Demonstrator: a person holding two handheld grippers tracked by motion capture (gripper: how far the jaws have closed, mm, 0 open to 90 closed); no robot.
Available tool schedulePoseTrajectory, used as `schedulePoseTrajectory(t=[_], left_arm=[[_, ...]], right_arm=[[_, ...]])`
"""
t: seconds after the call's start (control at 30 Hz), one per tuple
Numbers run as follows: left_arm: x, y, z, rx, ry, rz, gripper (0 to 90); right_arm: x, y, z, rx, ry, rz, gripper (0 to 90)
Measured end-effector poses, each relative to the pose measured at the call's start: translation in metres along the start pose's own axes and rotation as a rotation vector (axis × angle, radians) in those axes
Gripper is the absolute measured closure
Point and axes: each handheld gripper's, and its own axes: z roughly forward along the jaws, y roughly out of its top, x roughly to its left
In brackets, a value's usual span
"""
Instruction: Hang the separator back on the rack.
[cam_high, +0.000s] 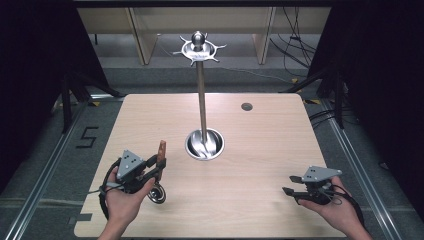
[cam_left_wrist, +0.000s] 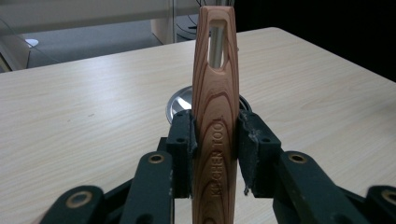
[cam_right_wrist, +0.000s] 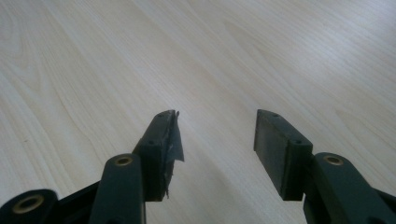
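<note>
My left gripper (cam_high: 159, 162) (cam_left_wrist: 215, 126) is shut on the wooden handle (cam_high: 162, 148) (cam_left_wrist: 215, 88) of a kitchen tool, which points up and away. The handle has a slot near its tip and the words "KITCHEN TOOL" on it. The tool's metal head (cam_high: 158, 193) hangs low by the table, under the hand. Beyond it stands a metal utensil stand: a round base (cam_high: 205, 144) (cam_left_wrist: 180, 100), a tall pole (cam_high: 201, 95) and a ring of hooks (cam_high: 199, 50) on top. My right gripper (cam_high: 291, 184) (cam_right_wrist: 217, 135) rests open at the front right, just above bare wood.
The light wooden table (cam_high: 260, 165) has a small dark round hole (cam_high: 246, 106) at its far right. Black curtains flank both sides. Cables lie on the floor (cam_high: 295, 55) behind the table.
</note>
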Motion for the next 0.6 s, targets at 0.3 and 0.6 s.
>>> schedulePoseTrajectory(t=[0.3,0.6], left_arm=[[-0.001,0.006,-0.004,-0.041,-0.002,-0.002,67.1],[-0.004,0.017,-0.008,-0.087,-0.017,0.007,67.2]], right_arm=[[-0.001,0.000,-0.001,-0.014,-0.006,-0.002,49.4],[-0.001,0.000,0.000,-0.020,-0.005,-0.006,48.9]])
